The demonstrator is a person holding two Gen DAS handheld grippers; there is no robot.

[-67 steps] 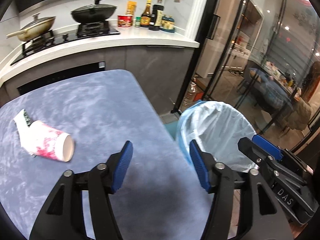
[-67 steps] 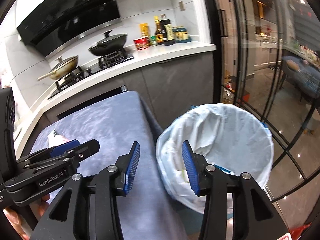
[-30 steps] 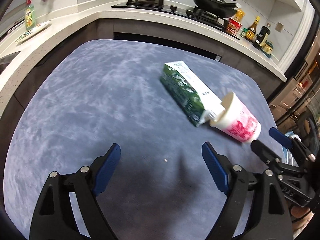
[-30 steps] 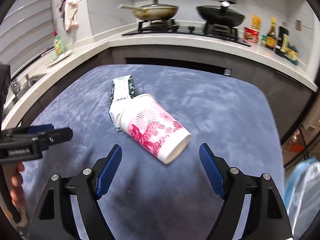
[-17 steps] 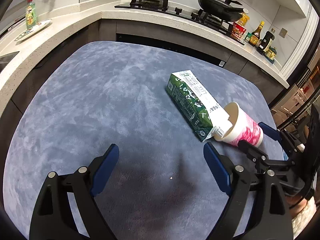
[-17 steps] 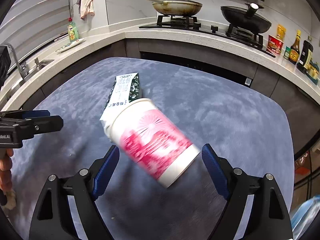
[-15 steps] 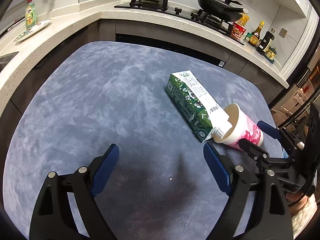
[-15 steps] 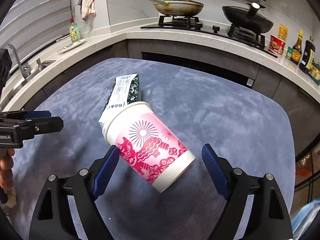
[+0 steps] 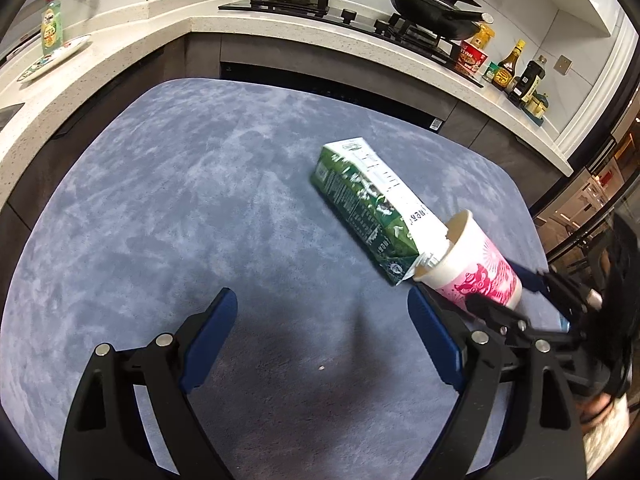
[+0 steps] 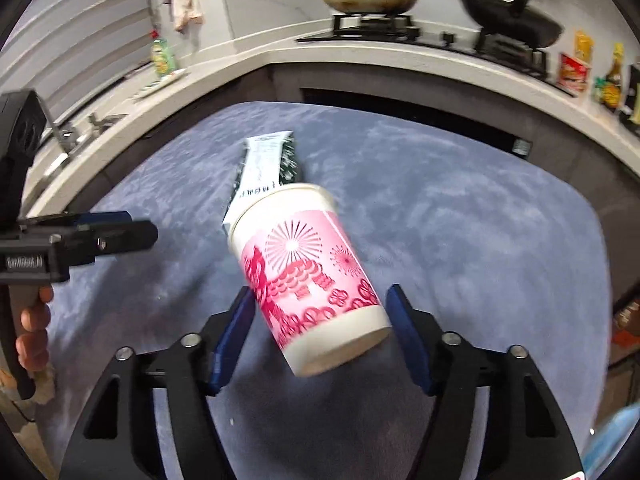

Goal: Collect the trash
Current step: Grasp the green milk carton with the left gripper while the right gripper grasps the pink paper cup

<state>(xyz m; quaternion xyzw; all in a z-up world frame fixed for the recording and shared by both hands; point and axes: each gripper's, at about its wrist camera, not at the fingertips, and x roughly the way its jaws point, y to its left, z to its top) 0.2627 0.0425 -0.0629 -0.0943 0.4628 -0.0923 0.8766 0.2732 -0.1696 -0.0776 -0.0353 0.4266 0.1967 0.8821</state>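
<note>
A pink and white paper cup [image 10: 308, 276] lies on its side on the blue-grey table [image 10: 460, 216], its rim against a green and white carton [image 10: 268, 164] that lies flat behind it. My right gripper [image 10: 320, 320] is open, with its blue pads on either side of the cup's base end, a small gap showing at each side. In the left wrist view the cup [image 9: 476, 272] and the carton [image 9: 368, 196] lie to the right of my left gripper [image 9: 324, 344], which is open and empty over bare table. The right gripper [image 9: 516, 296] shows there around the cup's base.
A kitchen counter [image 9: 160, 32] wraps the far side, with a stove, two pans [image 9: 432, 16] and bottles [image 9: 516, 72]. A strip of the blue-lined bin [image 10: 612, 440] shows at the right wrist view's lower right edge.
My right gripper has moved forward, so the cup now sits between its pads, and the pads have come closer together. The left gripper has stayed open and almost still.
</note>
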